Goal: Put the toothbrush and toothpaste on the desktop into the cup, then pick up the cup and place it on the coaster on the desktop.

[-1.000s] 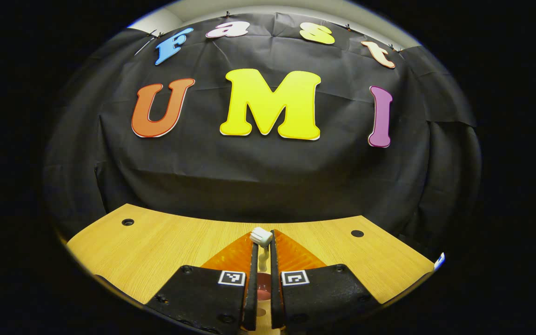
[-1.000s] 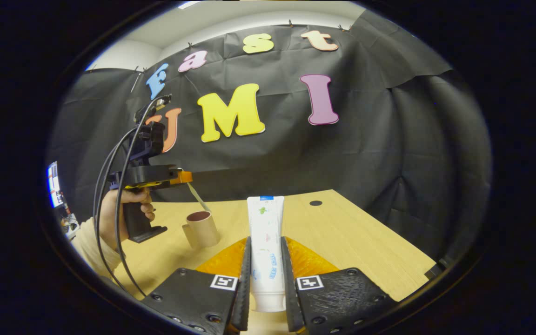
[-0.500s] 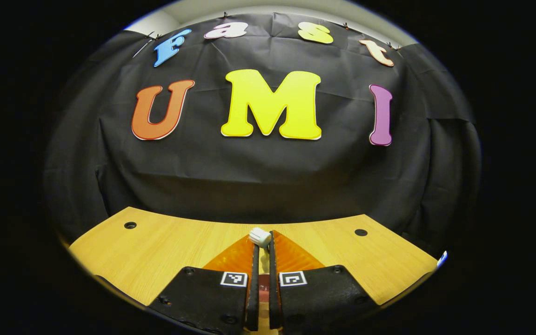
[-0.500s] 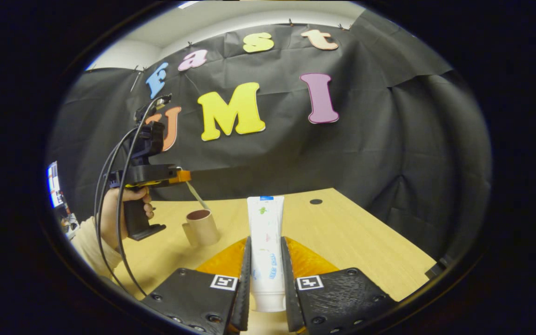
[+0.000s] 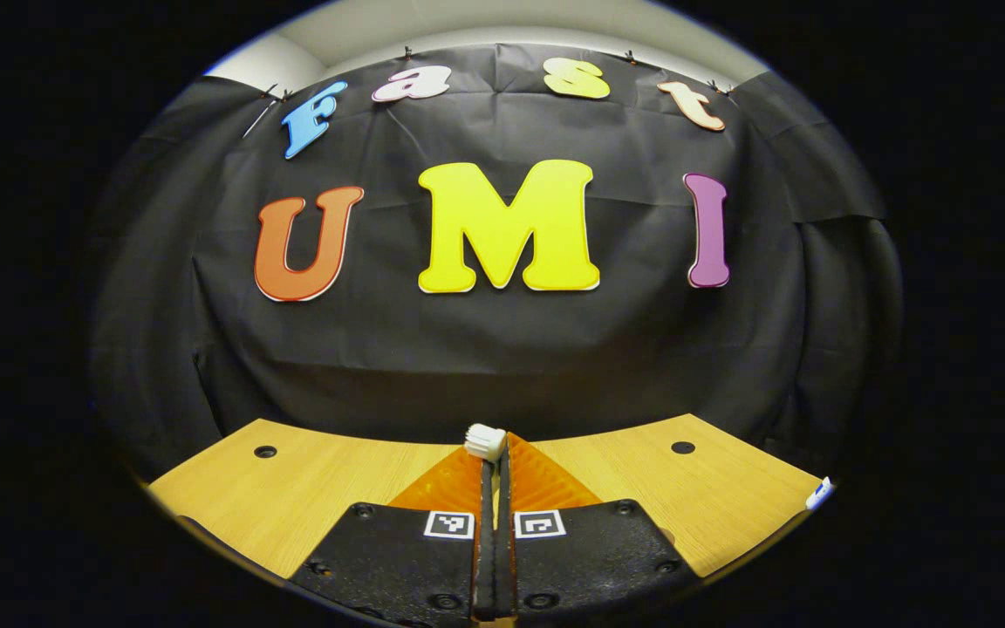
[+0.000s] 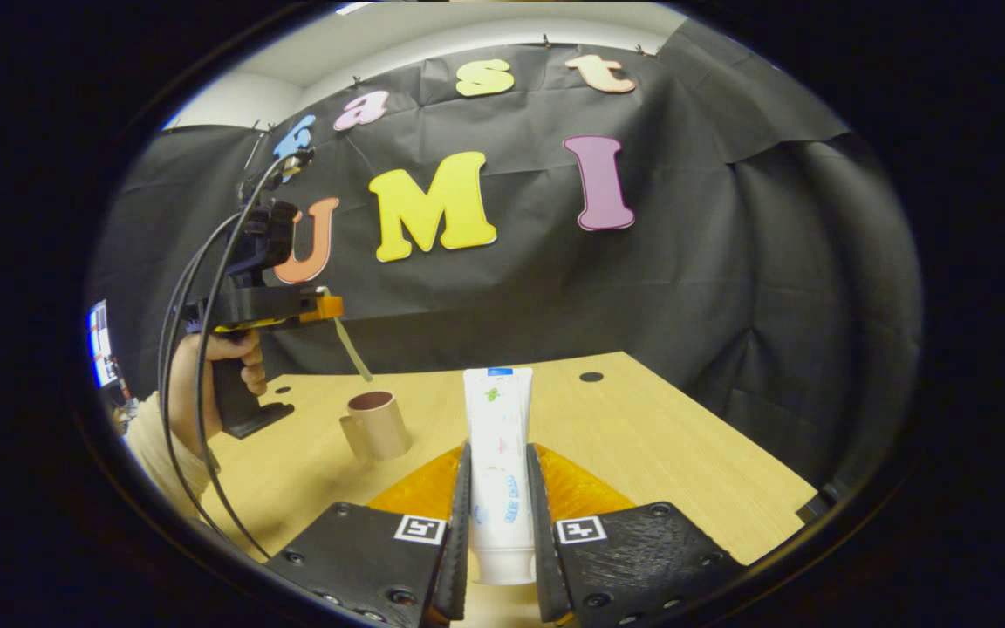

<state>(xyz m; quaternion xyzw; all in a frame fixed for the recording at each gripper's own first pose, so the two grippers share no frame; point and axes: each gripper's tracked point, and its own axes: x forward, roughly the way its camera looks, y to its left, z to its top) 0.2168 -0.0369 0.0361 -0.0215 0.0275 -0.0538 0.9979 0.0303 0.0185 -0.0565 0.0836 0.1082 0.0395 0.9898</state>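
left hand-held gripper (image 5: 495,488) clamps toothbrush (image 5: 486,442) | right (image 6: 499,515) clamps toothpaste (image 6: 497,453)

Recording booth: black cloth wall (image 5: 502,349), drilled wooden desktop (image 5: 311,488)

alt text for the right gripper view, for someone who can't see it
The right gripper grips a white toothpaste tube upright over a wooden desktop. To the left, a hand holds the left gripper, with a toothbrush hanging tilted above a tan cup.
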